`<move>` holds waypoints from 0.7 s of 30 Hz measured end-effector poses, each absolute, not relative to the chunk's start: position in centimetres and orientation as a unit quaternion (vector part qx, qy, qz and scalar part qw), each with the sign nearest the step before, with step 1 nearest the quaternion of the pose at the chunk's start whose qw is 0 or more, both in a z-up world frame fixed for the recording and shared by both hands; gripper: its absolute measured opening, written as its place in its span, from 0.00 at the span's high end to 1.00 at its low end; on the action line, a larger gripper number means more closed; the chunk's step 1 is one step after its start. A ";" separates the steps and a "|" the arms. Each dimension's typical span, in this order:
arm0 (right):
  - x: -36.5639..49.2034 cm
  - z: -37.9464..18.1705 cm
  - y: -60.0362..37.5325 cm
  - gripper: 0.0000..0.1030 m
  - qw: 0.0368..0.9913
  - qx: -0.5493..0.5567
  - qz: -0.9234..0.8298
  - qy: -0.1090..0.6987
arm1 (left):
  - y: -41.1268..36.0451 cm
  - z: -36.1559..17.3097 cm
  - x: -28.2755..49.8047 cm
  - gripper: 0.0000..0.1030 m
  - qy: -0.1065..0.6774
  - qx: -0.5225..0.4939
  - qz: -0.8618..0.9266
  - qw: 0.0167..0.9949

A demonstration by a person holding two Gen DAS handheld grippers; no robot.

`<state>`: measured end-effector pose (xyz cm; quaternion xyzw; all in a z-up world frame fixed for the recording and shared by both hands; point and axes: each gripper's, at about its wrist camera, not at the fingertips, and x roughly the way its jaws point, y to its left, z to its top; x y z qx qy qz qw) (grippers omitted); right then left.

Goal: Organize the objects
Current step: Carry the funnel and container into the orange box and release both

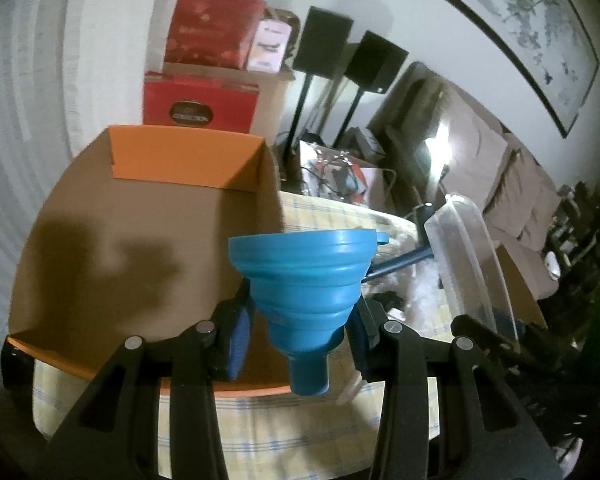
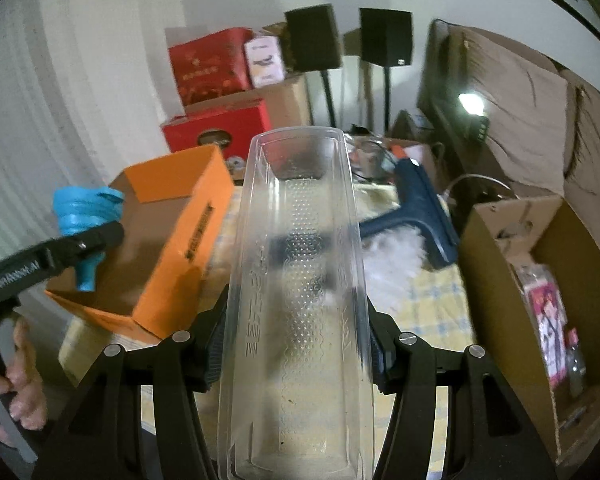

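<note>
My left gripper (image 1: 300, 320) is shut on a blue collapsible funnel (image 1: 304, 280), spout down, held above the near right corner of an open orange box (image 1: 140, 216). The right wrist view shows that funnel (image 2: 86, 216) in the left gripper (image 2: 80, 240) over the orange box (image 2: 180, 232). My right gripper (image 2: 296, 336) is shut on a long clear plastic tray (image 2: 300, 264), held above the table; it also shows in the left wrist view (image 1: 468, 256).
A yellow checked cloth (image 2: 432, 300) covers the table. On it lie a blue glue gun (image 2: 420, 204) and white fluff (image 2: 392, 256). An open cardboard box (image 2: 540, 320) with items stands at right. Red boxes (image 1: 204, 76) and speakers (image 1: 324, 44) stand behind.
</note>
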<state>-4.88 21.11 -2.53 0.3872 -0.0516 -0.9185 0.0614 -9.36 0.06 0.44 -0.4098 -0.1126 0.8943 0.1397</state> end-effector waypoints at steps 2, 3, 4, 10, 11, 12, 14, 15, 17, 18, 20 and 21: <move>-5.3 -2.3 20.1 0.45 0.072 0.389 -0.917 -0.053 | -0.7 0.4 -9.5 0.63 -0.115 -0.409 0.896 0.133; -5.7 -2.2 19.5 0.45 0.077 0.390 -0.916 -0.052 | -1.0 0.4 -9.6 0.63 -0.116 -0.409 0.896 0.129; -5.9 -2.1 19.0 0.45 0.082 0.390 -0.916 -0.051 | -1.3 0.3 -9.6 0.63 -0.117 -0.408 0.896 0.126; -7.9 -1.8 15.3 0.45 0.111 0.394 -0.911 -0.046 | -3.8 -0.3 -10.6 0.63 -0.122 -0.410 0.899 0.099; -8.3 -1.8 14.7 0.45 0.115 0.395 -0.910 -0.045 | -4.2 -0.4 -10.7 0.63 -0.123 -0.411 0.899 0.094; -8.7 -1.8 13.9 0.45 0.121 0.395 -0.910 -0.043 | -4.7 -0.7 -11.0 0.63 -0.124 -0.412 0.898 0.088; -9.3 -1.8 12.6 0.45 0.128 0.395 -0.909 -0.035 | -5.6 -1.3 -11.4 0.63 -0.126 -0.420 0.896 0.078; -9.8 -2.0 11.8 0.45 0.132 0.398 -0.907 -0.031 | -6.0 -1.5 -11.6 0.63 -0.126 -0.423 0.894 0.075; -10.6 -2.5 10.7 0.45 0.142 0.406 -0.902 -0.036 | -6.7 -2.1 -12.0 0.63 -0.124 -0.427 0.893 0.066; -11.1 -2.7 10.2 0.45 0.147 0.411 -0.899 -0.041 | -7.0 -2.3 -12.2 0.63 -0.124 -0.429 0.893 0.062; -12.0 -3.1 9.3 0.45 0.156 0.418 -0.894 -0.051 | -7.5 -2.7 -12.5 0.63 -0.124 -0.432 0.892 0.055; -12.4 -3.2 8.9 0.45 0.159 0.420 -0.892 -0.056 | -7.8 -2.9 -12.7 0.63 -0.125 -0.433 0.891 0.052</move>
